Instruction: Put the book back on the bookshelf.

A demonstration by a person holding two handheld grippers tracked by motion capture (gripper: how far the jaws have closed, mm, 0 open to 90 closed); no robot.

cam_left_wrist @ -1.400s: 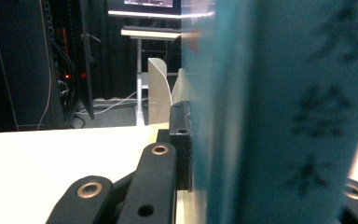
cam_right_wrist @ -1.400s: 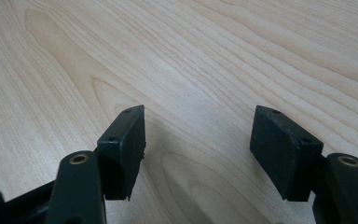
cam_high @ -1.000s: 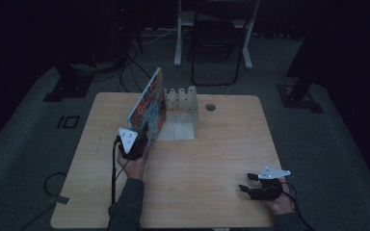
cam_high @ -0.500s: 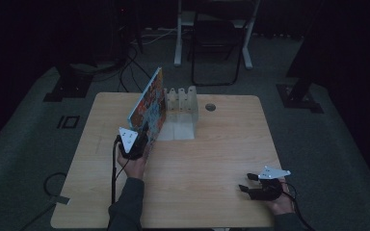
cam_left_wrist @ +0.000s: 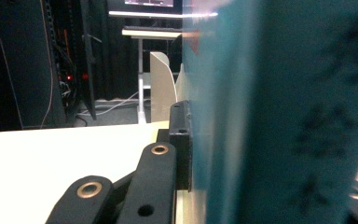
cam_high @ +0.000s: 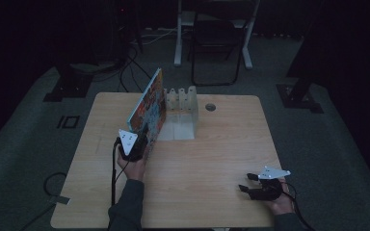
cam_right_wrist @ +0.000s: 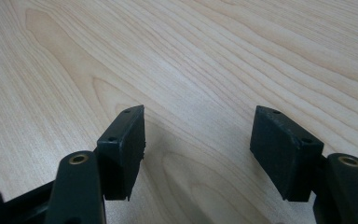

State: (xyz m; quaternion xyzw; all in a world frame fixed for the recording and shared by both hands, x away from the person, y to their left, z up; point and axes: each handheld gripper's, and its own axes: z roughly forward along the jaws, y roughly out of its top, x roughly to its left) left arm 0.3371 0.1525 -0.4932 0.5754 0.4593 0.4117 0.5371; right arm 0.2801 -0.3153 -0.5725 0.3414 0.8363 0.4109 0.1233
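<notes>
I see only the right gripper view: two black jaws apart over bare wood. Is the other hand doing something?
Observer: Yes. In the high view the left gripper is shut on a colourful book held on its edge.
Operator: Where does the book stand?
Observer: Beside a white rack at the far side of the table.
Operator: Is my gripper near it?
Observer: No, the right gripper is by the near right corner, with nothing between its jaws.
</notes>
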